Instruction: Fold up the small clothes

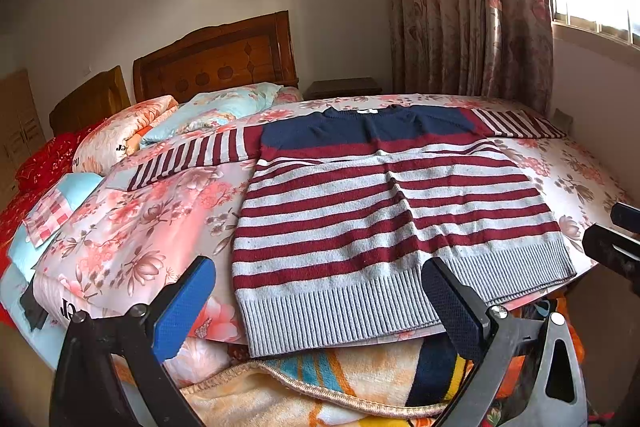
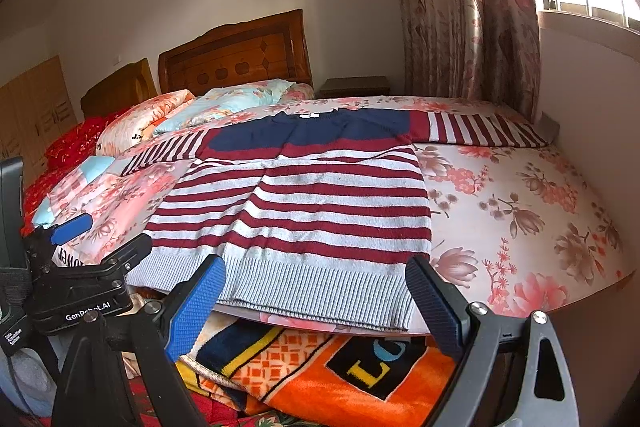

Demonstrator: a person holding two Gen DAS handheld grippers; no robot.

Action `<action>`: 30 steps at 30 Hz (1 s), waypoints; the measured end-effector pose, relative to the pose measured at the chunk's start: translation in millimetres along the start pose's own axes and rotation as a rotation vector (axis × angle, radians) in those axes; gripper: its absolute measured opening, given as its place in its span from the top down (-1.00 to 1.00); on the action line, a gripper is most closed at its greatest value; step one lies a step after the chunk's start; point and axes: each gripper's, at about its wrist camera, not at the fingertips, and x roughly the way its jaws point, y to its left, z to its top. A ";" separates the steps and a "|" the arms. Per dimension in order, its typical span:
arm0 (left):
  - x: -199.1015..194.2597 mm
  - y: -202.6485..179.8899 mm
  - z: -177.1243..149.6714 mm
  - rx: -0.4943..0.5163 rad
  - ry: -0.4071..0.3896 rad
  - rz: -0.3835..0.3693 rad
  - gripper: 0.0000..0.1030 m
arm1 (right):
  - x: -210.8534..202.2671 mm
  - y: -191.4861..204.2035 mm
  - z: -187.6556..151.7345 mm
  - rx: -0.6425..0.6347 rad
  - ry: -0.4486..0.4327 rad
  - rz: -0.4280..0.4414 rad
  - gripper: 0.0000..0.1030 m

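A small knitted sweater point(image 1: 380, 211) point(image 2: 296, 211) lies flat on the floral bed sheet point(image 2: 512, 211), with a navy chest, maroon and grey stripes, and both sleeves spread sideways. Its ribbed grey hem point(image 1: 344, 311) hangs over the near edge of the bed. My left gripper point(image 1: 317, 263) is open, hovering just short of the hem's left half, with nothing between its fingers. My right gripper point(image 2: 315, 261) is open too, in front of the hem's right half and holding nothing. The two grippers sit side by side; the right wrist view shows the left gripper point(image 2: 104, 239) at its left edge.
Folded floral quilts point(image 1: 132, 223) and pillows point(image 1: 216, 107) are piled on the bed's left side before a wooden headboard point(image 1: 216, 59). An orange patterned blanket point(image 2: 320, 367) lies below the bed edge. Curtains point(image 1: 472, 7), a window and a wall close off the right side.
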 end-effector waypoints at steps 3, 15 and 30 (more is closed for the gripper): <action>0.0 0.0 0.1 -0.001 0.000 0.000 -1.00 | 0.4 -0.7 0.4 0.001 0.000 0.000 -0.81; 0.4 -0.1 -0.3 -0.002 0.012 -0.002 -1.00 | 0.7 -1.6 -0.3 0.005 0.003 -0.001 -0.81; 18.5 -1.6 5.7 -0.007 0.066 -0.009 -1.00 | 18.0 -5.9 -1.6 0.021 0.050 -0.001 -0.81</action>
